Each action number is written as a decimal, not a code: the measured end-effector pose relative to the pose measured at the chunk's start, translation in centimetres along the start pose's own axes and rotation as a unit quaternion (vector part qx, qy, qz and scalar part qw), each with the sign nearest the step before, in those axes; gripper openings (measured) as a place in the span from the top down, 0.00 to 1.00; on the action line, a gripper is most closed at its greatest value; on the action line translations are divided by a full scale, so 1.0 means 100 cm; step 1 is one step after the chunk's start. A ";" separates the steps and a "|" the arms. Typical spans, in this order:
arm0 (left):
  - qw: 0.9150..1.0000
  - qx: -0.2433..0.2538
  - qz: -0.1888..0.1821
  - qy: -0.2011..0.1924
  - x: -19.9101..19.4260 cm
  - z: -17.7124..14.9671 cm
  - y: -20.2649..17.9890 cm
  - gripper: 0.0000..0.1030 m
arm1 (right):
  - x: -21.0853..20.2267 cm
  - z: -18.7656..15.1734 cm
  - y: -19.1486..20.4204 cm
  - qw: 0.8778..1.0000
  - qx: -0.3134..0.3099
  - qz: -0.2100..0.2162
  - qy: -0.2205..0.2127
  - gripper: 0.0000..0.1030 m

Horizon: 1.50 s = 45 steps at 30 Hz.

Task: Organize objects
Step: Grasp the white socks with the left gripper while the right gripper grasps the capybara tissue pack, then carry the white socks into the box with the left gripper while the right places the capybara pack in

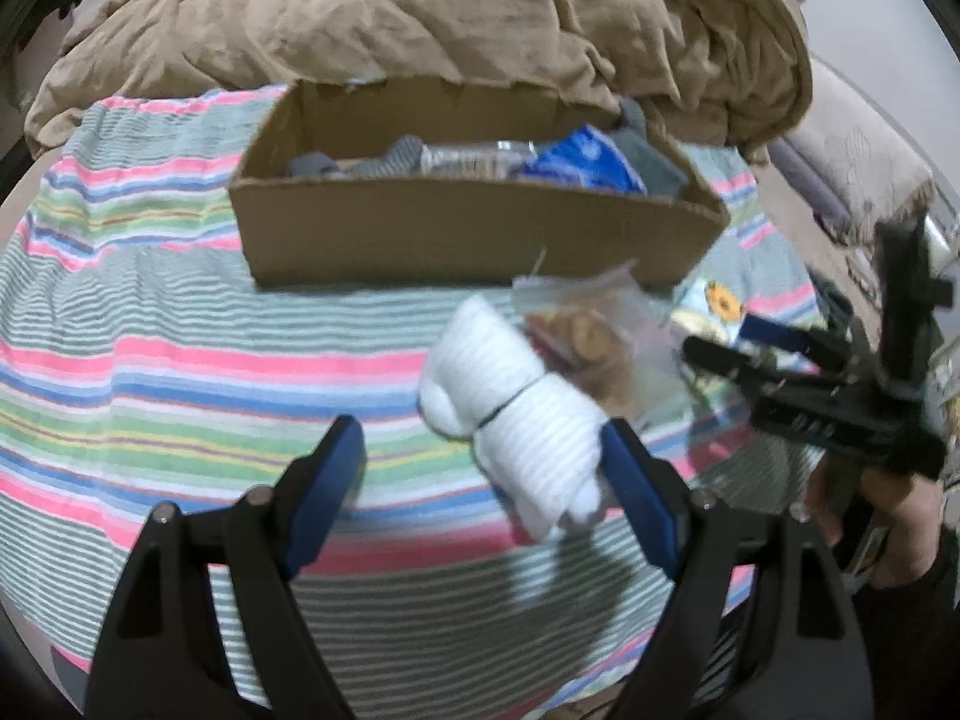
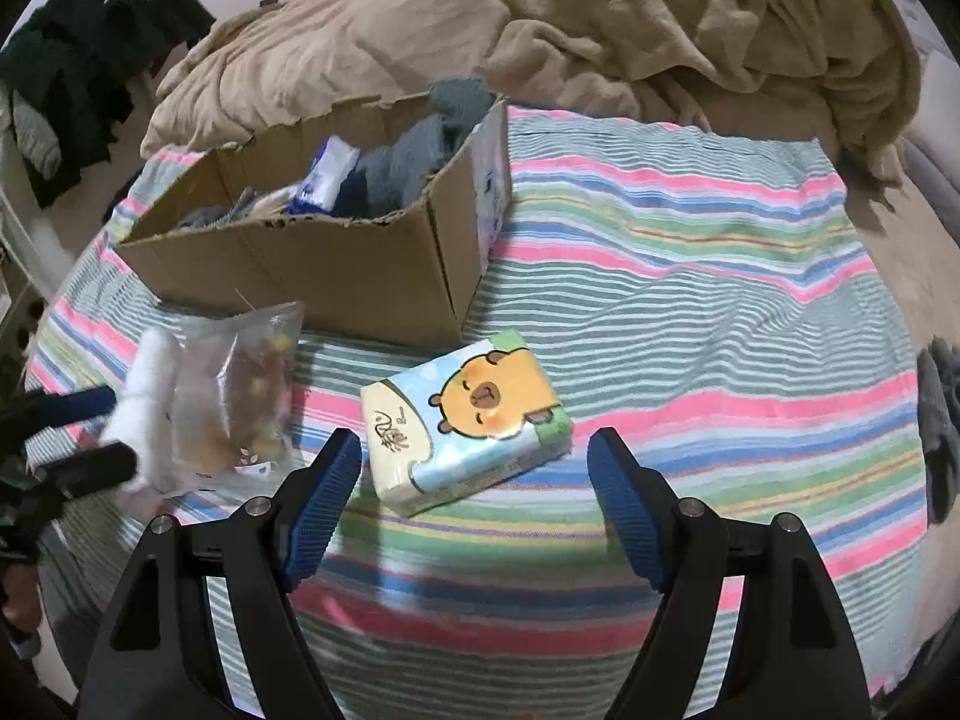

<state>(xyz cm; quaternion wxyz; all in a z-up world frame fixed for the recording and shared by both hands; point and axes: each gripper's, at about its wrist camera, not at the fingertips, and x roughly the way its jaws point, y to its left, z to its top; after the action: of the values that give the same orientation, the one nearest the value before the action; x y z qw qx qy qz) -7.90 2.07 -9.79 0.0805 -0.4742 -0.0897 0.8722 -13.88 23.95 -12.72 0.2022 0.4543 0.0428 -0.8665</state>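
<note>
Cardboard box [image 2: 336,264] — grey socks [image 2: 414,162], blue packet [image 2: 327,177] inside.

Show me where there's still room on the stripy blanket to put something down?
The blanket is bare right of the box and beyond the tissue pack; also left of the box and socks. It is crowded in front of the box, where socks, snack bag and tissue pack lie.

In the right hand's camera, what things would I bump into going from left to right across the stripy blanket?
White rolled socks → clear snack bag → tissue pack with the cartoon animal. The cardboard box sits behind, spanning several of them, so it has no clear slot.
</note>
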 end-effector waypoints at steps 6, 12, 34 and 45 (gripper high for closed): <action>0.999 -0.018 -0.025 0.013 0.019 0.005 -0.001 0.22 | 0.012 0.006 0.003 1.000 -0.015 0.001 -0.001 0.27; 0.999 -0.008 -0.043 0.022 0.024 0.000 -0.007 0.47 | 0.010 0.005 -0.002 1.000 -0.005 0.014 -0.005 0.29; 0.998 0.021 -0.035 -0.046 -0.046 -0.004 -0.008 0.70 | -0.048 0.009 0.006 0.998 0.008 0.026 -0.049 0.29; 0.997 0.032 -0.014 -0.075 -0.065 0.023 0.020 0.69 | -0.070 0.030 0.023 0.996 0.012 0.028 -0.079 0.29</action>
<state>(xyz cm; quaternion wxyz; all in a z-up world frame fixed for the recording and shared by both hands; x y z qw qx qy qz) -6.43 -1.52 -3.73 0.1008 -0.4034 -0.0746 0.9064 -11.79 23.27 -5.10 0.2236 0.3879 0.0032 -0.8942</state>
